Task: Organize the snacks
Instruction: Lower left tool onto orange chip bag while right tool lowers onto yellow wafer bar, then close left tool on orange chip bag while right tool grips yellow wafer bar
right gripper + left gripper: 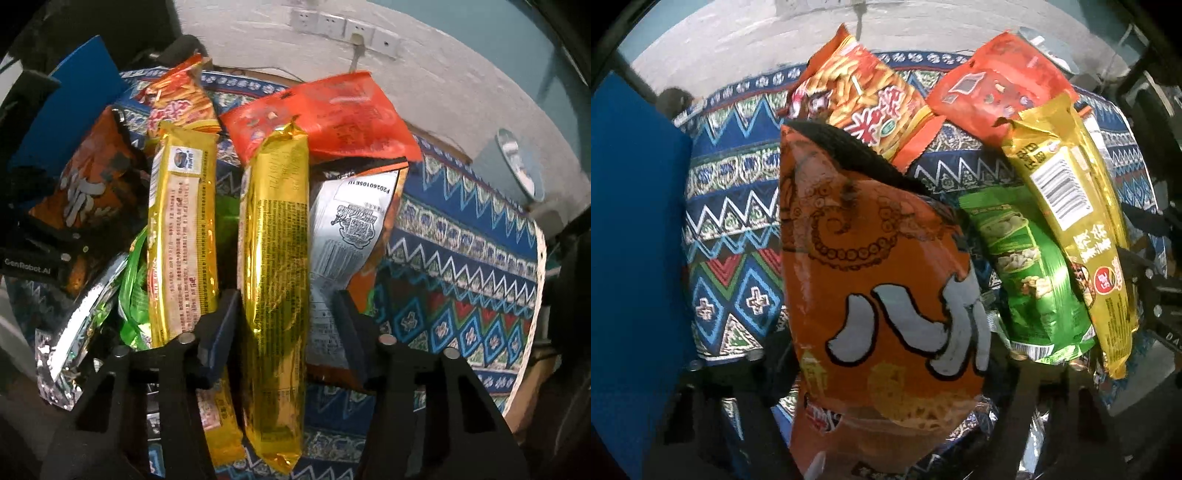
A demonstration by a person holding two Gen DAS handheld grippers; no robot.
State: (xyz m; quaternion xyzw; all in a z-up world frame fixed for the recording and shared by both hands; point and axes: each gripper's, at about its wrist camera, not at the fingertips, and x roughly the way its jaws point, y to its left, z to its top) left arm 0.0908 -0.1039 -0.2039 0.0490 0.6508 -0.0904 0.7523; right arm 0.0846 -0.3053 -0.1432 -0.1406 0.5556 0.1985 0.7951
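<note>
In the left wrist view a big orange snack bag (879,295) fills the middle and hides my left gripper's fingers; it appears held up off the patterned cloth (731,206). Behind it lie an orange-yellow stick-snack bag (864,99), a red bag (993,88), a green bag (1034,273) and a gold packet (1078,229). In the right wrist view my right gripper (284,325) is open, its fingers either side of a gold packet (275,258). A second gold packet (183,229) lies to its left, the orange bag (92,177) farther left.
A blue board (631,258) stands at the left. A silver-white bag (340,236) and a red bag (325,122) lie right of the gold packets. A crumpled foil bag (74,332) sits lower left. The cloth's right edge (532,295) and a wall with sockets (343,26) lie beyond.
</note>
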